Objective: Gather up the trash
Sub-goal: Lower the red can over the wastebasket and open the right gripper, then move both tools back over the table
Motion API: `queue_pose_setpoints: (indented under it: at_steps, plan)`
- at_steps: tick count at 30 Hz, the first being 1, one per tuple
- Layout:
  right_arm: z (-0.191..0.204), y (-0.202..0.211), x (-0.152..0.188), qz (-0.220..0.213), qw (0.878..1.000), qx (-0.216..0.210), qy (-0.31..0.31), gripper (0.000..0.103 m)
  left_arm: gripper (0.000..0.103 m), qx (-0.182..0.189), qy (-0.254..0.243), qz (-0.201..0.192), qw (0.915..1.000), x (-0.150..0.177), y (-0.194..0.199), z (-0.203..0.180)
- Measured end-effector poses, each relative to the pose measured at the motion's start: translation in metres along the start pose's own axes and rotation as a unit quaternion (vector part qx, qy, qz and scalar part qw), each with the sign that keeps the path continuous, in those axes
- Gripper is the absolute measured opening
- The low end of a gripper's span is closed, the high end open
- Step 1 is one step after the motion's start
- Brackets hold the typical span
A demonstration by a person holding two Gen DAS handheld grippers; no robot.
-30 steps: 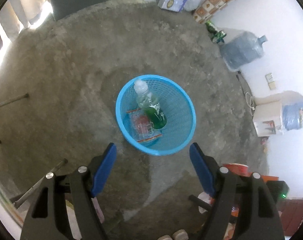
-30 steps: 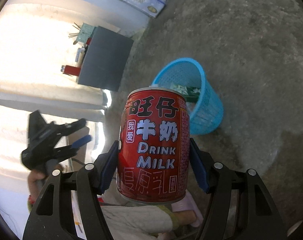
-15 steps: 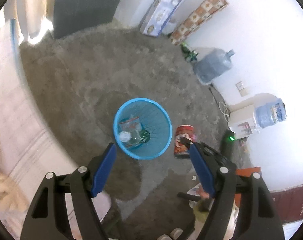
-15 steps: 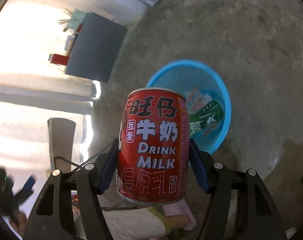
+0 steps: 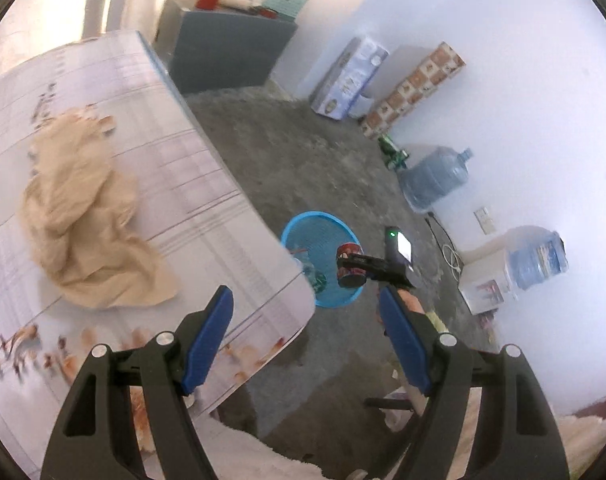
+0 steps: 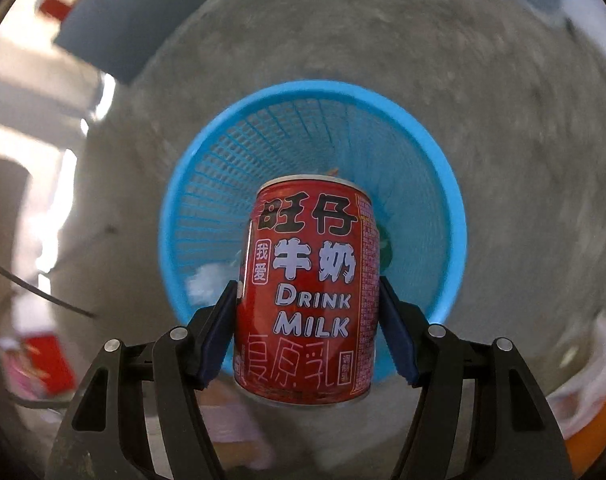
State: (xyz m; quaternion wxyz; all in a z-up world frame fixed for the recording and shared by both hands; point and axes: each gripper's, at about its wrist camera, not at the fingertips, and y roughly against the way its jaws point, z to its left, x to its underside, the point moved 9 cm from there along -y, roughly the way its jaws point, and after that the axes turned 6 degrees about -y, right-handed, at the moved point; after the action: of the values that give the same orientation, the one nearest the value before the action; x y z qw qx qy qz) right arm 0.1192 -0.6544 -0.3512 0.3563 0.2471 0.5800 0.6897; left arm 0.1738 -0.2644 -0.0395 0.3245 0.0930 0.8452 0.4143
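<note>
gripping a red milk can [image 6: 309, 284] between both blue pads, the right gripper [image 6: 308, 308] holds it upright straight ahead of its fingers, poised over the mouth of the blue mesh basket [image 6: 443, 168] on the concrete floor [image 6: 523, 80]. some trash shows in the basket just behind the can, blurred. the left gripper [image 5: 306, 322] stands spread wide with nothing between its fingers; beyond its tips sit the basket [image 5: 323, 220], the can [image 5: 348, 270] and the right gripper [image 5: 357, 266], and off to its left a table [image 5: 207, 216] carries a crumpled beige cloth [image 5: 79, 216].
</note>
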Motion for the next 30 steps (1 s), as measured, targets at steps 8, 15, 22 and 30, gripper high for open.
queue_pose_setpoints:
  at_steps: [8,15,22,30]
  plan:
    - [0.004,-0.006,-0.009,-0.012,1.0,-0.007,0.002,0.068,0.073,0.002,0.026,-0.013,0.9996,0.014,0.017,0.017]
    - [-0.01,0.052,0.018,-0.049,0.997,-0.042,-0.031,0.068,0.073,0.006,0.028,-0.037,0.9989,0.015,0.036,0.024]
    - [-0.012,0.13,0.076,-0.088,0.988,-0.104,-0.067,0.069,0.073,-0.005,0.043,-0.069,0.9967,0.031,0.064,0.042]
    - [0.061,0.194,0.134,-0.125,0.984,-0.13,0.011,0.079,0.074,-0.153,0.043,-0.147,0.9762,0.065,0.13,0.099]
